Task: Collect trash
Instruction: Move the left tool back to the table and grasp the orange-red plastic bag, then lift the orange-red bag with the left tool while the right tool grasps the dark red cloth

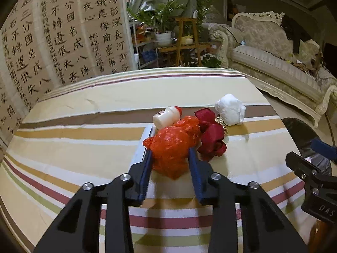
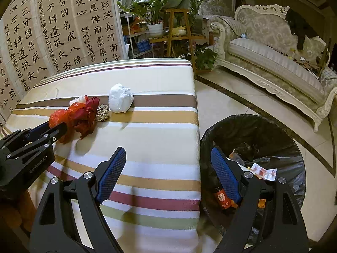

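A crumpled red plastic bag (image 1: 171,147) lies on the striped table (image 1: 84,130). My left gripper (image 1: 170,152) has its blue fingers on both sides of it, pressed against it. A small white bottle with a red cap (image 1: 167,117), a dark red ribbon bow (image 1: 211,136) and a white crumpled wad (image 1: 230,109) lie just beyond. In the right wrist view the bag (image 2: 60,117), bow (image 2: 87,113) and wad (image 2: 120,98) show at the left. My right gripper (image 2: 168,158) is open and empty above the table's right edge, next to a bin with a black liner (image 2: 252,126).
The bin holds a dark bottle (image 2: 221,196) and wrappers (image 2: 263,171). A cream sofa (image 2: 273,63) stands on the tiled floor at the right. A calligraphy screen (image 2: 52,31) and potted plants (image 2: 155,21) stand behind the table. A gold trim piece (image 2: 102,111) lies by the bow.
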